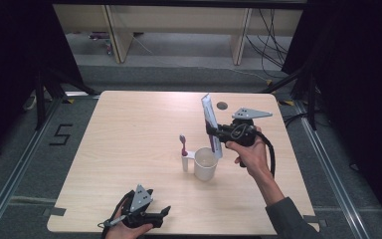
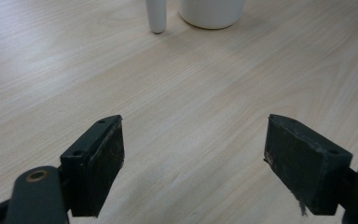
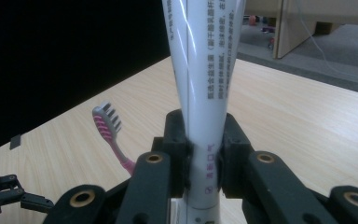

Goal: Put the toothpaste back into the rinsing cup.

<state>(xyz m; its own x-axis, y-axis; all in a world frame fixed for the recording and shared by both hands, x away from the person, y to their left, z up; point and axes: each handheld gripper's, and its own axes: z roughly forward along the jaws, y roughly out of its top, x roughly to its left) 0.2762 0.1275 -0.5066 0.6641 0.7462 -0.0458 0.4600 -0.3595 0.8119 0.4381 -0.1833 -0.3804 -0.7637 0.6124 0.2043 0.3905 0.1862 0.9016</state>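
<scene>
A white toothpaste tube (image 1: 210, 123) with printed text stands nearly upright in my right gripper (image 1: 215, 132), whose jaws are shut on its lower part; the tube (image 3: 204, 93) rises between the pads in the right gripper view. The tube's lower end hangs just over the rim of a white cup (image 1: 205, 163) at the table's middle. A pink and white toothbrush (image 1: 183, 149) stands upright right beside the cup's left side, bristles up (image 3: 106, 122). My left gripper (image 1: 165, 213) rests at the table's front edge, jaws wide open on nothing (image 2: 193, 161), facing the cup (image 2: 210, 11).
The light wooden table (image 1: 129, 129) has a small round hole (image 1: 222, 105) near its far edge. Beyond the table are wooden furniture legs (image 1: 117, 35) and cables on a grey floor.
</scene>
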